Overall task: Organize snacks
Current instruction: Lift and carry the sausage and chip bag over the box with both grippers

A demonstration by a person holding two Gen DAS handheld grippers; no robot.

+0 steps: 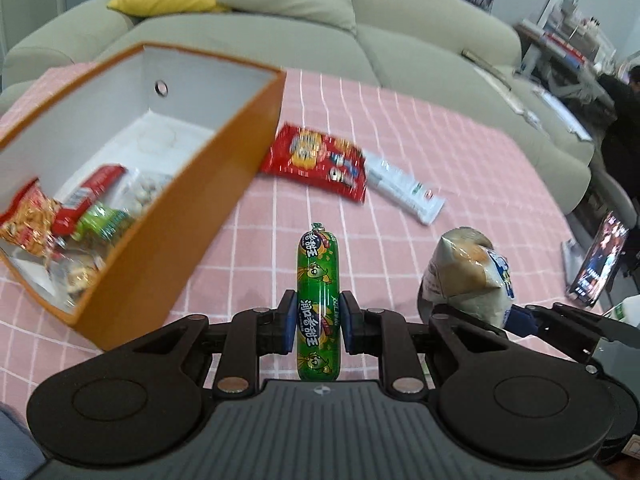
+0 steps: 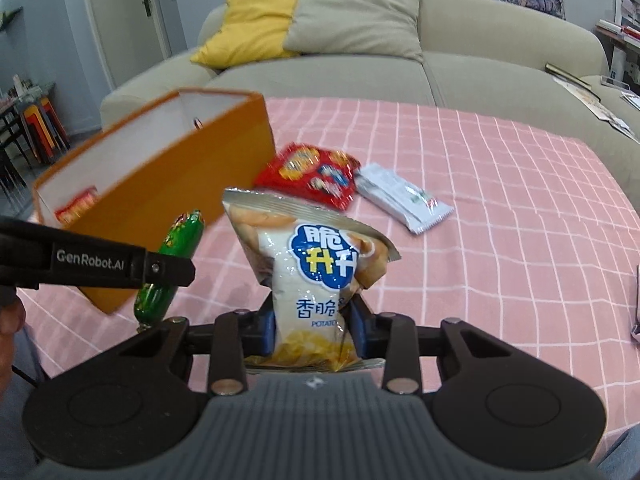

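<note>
Aloft: green sausage (image 1: pixel 318 304) in left gripper (image 1: pixel 318 322), chip bag (image 2: pixel 316 280) in right gripper (image 2: pixel 314 330).

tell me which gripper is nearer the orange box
Left. The left gripper is beside the orange box; the right gripper is farther out on the left gripper's far side.

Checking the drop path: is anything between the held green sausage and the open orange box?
Nothing visible. The left gripper holds the sausage beside the box, whose open top is clear.
</note>
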